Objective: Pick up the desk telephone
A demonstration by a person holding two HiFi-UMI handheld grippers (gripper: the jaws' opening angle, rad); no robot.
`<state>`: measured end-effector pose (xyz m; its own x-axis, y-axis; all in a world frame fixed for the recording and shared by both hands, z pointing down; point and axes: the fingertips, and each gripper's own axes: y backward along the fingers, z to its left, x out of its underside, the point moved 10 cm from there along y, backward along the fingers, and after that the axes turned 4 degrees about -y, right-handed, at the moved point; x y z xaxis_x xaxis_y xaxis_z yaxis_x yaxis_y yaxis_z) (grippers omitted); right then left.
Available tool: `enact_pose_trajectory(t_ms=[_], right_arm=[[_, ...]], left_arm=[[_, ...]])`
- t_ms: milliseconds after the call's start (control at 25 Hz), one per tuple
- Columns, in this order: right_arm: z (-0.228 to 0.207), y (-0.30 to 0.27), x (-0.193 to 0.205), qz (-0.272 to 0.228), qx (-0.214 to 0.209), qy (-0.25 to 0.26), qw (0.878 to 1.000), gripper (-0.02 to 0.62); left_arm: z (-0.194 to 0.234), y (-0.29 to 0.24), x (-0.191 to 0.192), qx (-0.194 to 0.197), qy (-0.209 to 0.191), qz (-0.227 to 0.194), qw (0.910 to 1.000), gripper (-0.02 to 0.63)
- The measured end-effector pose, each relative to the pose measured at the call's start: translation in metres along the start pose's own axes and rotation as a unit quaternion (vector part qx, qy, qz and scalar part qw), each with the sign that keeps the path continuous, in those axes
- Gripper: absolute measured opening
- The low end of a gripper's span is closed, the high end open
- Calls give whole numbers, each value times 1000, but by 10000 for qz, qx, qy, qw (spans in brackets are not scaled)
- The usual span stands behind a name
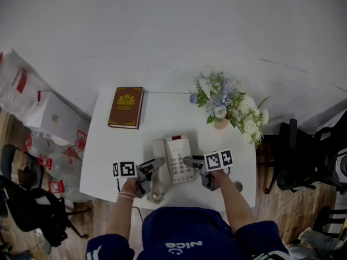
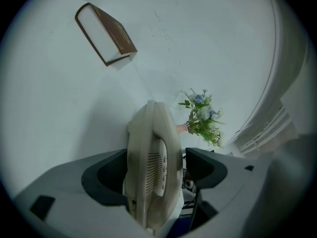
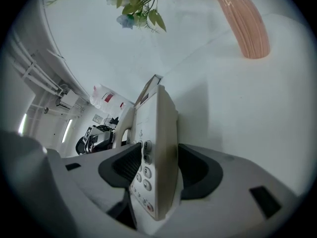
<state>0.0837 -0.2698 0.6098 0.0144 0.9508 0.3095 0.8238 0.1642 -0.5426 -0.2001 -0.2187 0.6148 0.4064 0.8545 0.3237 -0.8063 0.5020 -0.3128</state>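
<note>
A beige desk telephone (image 1: 178, 157) lies on the white table (image 1: 103, 167), near its front edge, with the handset (image 1: 159, 158) in its cradle on the left. My left gripper (image 1: 153, 166) reaches in from the left and straddles the handset side (image 2: 148, 152). Its jaws stand wide, and a small gap shows at the right pad. My right gripper (image 1: 191, 160) comes from the right and straddles the keypad side (image 3: 158, 133), its jaws also wide. The phone rests flat on the table. In the gripper views, left gripper (image 2: 156, 165) and right gripper (image 3: 158, 166) have the phone's edge deep between the pads.
A brown book (image 1: 126, 107) lies at the table's back left. A pink vase of flowers (image 1: 227, 106) stands at the back right. The coiled cord (image 1: 156, 195) hangs off the front edge. Black chairs (image 1: 298, 156) and plastic bags (image 1: 54, 123) flank the table.
</note>
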Motion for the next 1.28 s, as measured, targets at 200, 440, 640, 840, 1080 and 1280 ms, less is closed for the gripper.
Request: enact_pose_trajectory(t_ms=[200, 440, 640, 840, 1080, 1280], right_arm=[[-2, -4, -1, 17, -129, -84, 9999, 247], [-4, -4, -3, 63, -145, -172, 9997, 241], [-3, -4, -2, 11, -122, -214, 9997, 236], [0, -3, -2, 59, 3, -357, 9993, 235], [6, -2, 3, 10, 117, -391, 9992, 235], [6, -3, 14, -92, 44, -659, 9978, 233]], left_arm=[[4, -7, 2, 86, -4, 112, 9999, 364], [5, -9, 0, 179, 21, 260, 9995, 367], [6, -8, -1, 117, 7, 299, 9995, 368], [5, -6, 4, 46, 2, 111, 9999, 368], [3, -1, 8, 15, 63, -151, 9999, 365], [1, 4, 8, -96, -46, -202, 9997, 362]])
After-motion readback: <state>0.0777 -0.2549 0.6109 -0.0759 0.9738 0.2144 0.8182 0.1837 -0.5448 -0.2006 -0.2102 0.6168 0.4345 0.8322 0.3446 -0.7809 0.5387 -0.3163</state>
